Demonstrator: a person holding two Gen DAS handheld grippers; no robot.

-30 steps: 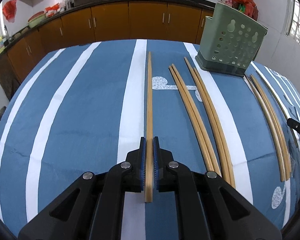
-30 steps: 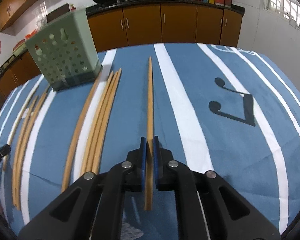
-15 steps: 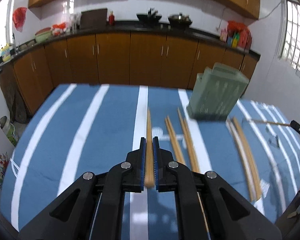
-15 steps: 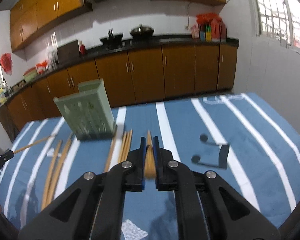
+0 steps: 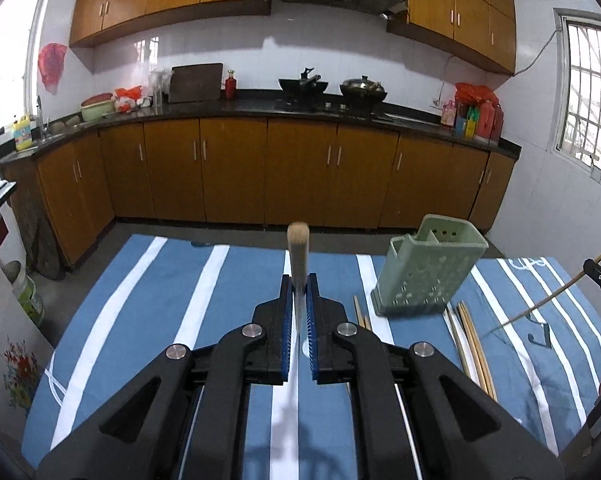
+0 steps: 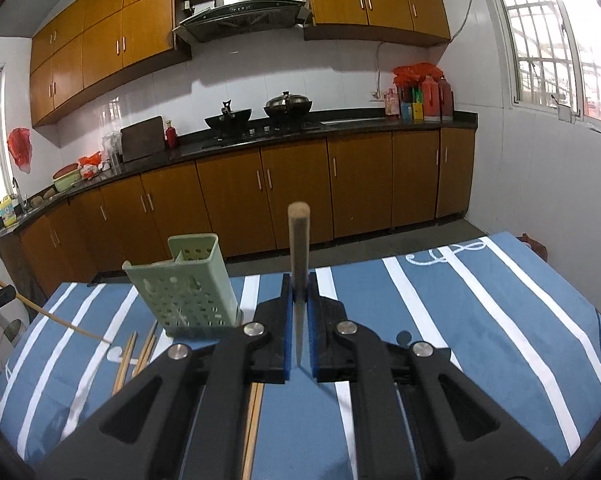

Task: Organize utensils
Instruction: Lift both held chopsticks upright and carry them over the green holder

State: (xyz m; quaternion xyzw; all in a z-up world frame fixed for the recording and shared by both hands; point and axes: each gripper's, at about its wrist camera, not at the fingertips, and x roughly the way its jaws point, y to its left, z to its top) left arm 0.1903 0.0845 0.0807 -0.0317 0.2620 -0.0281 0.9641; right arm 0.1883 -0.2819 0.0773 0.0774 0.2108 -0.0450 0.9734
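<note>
Jaws on both our left gripper and right gripper are clamped on one chopstick each, now lifted off the striped cloth, so next up's probably the green holder between them.

Wooden cabinets, white-tiled wall

Two wooden chopsticks lifted off the worktop, each clamped between jaws. Others lying flat beside the tilted, perforated green holder.
</note>
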